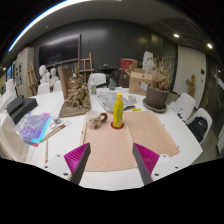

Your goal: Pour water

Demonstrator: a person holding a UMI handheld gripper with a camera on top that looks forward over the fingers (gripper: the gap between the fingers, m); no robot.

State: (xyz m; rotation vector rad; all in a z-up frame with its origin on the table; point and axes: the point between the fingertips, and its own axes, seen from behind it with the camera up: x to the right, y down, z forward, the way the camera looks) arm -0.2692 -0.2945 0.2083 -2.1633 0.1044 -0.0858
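white table point(170, 150), cluttered at the far side. tan mat point(120, 140) covers the middle, running from the fingers out to the bottle. wooden model point(76, 92) stands back left, dark pot point(157, 97) back right, colourful book point(35, 126) lies left of the mat. yellow bottle point(118, 111) stands upright at the mat's far edge, small cup point(98, 118) just left of it, near but apparently not touching.

gripper point(110, 163) is wide open, nothing held; magenta pads point(146, 157) visible on both fingers, only mat between them.

step in hand looks like the approach to grasp the bottle. to do it well: go straight ahead over the mat, keep the fingers level and wide, centre the bottle between them, close on the body below the cap so it stays upright. watch the left finger: the cup sits close to the bottle and could get knocked.

bottle is beyond the fingers, well apart, roughly on the centreline, slightly right. cup is probably the pour target, can't confirm.
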